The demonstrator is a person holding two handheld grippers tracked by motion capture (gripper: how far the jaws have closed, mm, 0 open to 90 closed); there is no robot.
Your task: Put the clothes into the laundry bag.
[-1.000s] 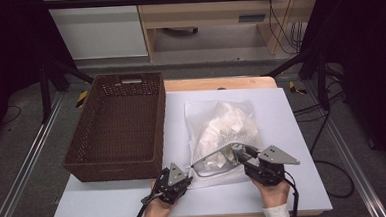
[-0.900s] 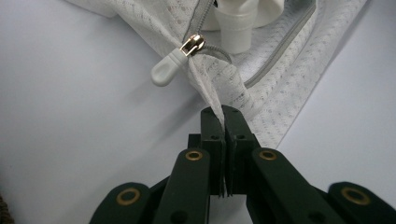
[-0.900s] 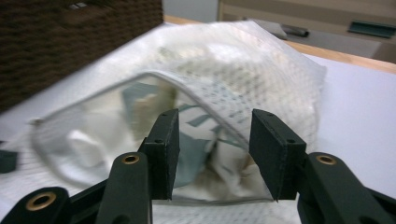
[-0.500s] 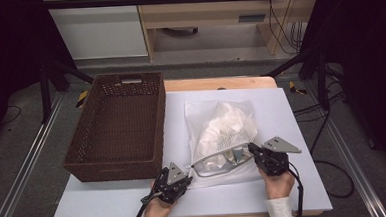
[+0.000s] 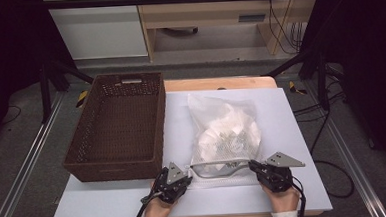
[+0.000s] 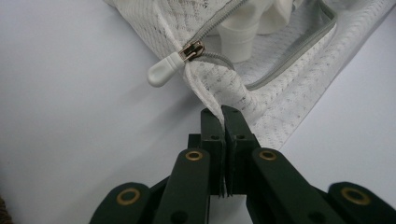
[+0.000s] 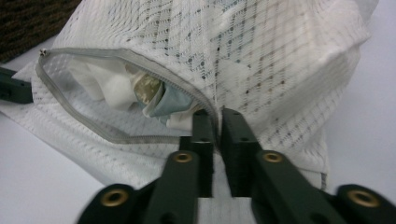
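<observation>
A white mesh bag [image 5: 225,132] with white items inside lies on the white table [image 5: 291,113]. Its zipper mouth [image 5: 219,167] faces the near edge and stands open, stretched between both grippers. My left gripper [image 5: 185,172] is shut on the bag's corner [image 6: 233,100], just beside the white zipper pull [image 6: 163,70]. My right gripper [image 5: 254,166] pinches the mesh at the other end of the zipper [image 7: 212,114]. Its jaws have just been opening a little, with the fabric still between them. Through the mouth I see white and patterned cloth [image 7: 152,95].
An empty brown wicker basket [image 5: 162,115] stands on the left half of the table, close to the bag's left side. A wooden edge [image 5: 219,83] runs along the table's far side. Metal rails flank the table.
My right gripper has come down and toward the near edge with the bag's edge in it. The zipper mouth now lies lower and flatter. The left gripper has not moved.
</observation>
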